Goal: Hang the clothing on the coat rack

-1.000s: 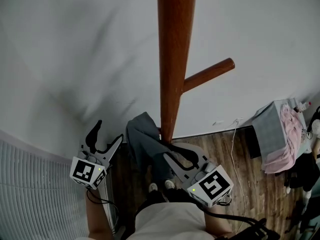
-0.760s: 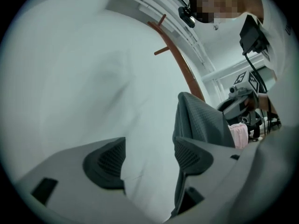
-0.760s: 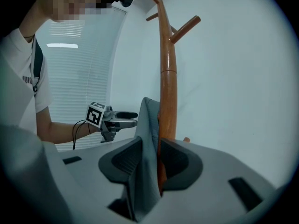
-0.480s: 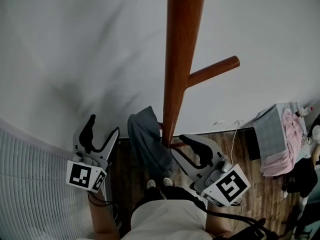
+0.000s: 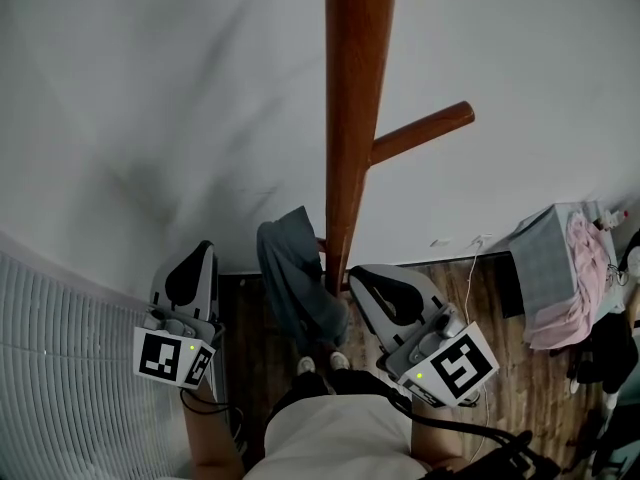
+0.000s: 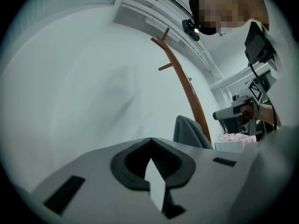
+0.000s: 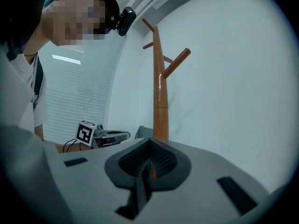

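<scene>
A brown wooden coat rack (image 5: 352, 118) rises up the middle of the head view, with a peg (image 5: 422, 132) slanting right. Grey clothing (image 5: 296, 283) hangs from a low peg against the pole, and neither gripper touches it. My left gripper (image 5: 200, 252) is to the left of the clothing, shut and empty. My right gripper (image 5: 360, 274) is just right of the pole's foot, shut and empty as well. In the left gripper view the jaws (image 6: 150, 140) meet, with the clothing (image 6: 189, 132) and rack (image 6: 187, 87) beyond. From the right gripper (image 7: 150, 140) the rack (image 7: 160, 92) stands straight ahead.
A white wall stands behind the rack. Window blinds (image 5: 60, 368) fill the lower left. A grey box with pink cloth (image 5: 572, 273) on it sits on the wooden floor at right, and a white cable (image 5: 470, 303) runs down beside it. The person's shoes (image 5: 320, 364) are near the rack's base.
Both grippers' jaws went from open to shut with nothing in them. The right gripper drew back from the clothing, which stays hanging on the rack.
</scene>
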Action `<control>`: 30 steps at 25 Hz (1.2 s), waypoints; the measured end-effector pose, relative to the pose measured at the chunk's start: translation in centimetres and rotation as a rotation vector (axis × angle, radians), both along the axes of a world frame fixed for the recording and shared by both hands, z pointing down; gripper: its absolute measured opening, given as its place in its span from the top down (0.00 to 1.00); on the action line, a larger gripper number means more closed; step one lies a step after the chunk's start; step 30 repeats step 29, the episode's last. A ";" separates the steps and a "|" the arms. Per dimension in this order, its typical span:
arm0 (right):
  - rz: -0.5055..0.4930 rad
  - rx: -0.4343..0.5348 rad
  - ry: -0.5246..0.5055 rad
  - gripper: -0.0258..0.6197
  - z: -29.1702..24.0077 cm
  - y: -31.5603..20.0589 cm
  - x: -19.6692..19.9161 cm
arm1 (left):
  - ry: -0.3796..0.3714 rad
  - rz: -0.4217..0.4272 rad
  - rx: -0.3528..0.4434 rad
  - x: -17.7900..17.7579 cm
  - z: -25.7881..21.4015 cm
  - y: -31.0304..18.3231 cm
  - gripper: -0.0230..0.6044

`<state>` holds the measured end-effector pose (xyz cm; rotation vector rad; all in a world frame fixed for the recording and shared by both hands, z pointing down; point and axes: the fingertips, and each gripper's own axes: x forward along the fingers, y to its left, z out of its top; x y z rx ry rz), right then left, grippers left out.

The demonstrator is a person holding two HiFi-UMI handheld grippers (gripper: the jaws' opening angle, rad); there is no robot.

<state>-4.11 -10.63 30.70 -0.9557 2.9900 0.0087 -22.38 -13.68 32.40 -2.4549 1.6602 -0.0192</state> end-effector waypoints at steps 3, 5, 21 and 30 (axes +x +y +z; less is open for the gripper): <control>0.006 -0.009 0.009 0.93 0.2 -0.3 -0.1 | -0.005 0.008 -0.006 0.2 0.0 0.0 0.94; 0.012 -0.016 0.011 0.93 0.4 -0.4 -0.1 | -0.009 0.006 -0.005 0.1 0.0 -0.1 0.94; 0.021 -0.039 0.011 0.93 0.9 -0.7 -0.2 | -0.030 0.015 -0.010 0.4 0.0 0.0 0.94; 0.022 -0.047 0.005 0.93 1.0 -0.7 -0.2 | -0.035 0.024 -0.024 0.4 0.5 -0.1 0.94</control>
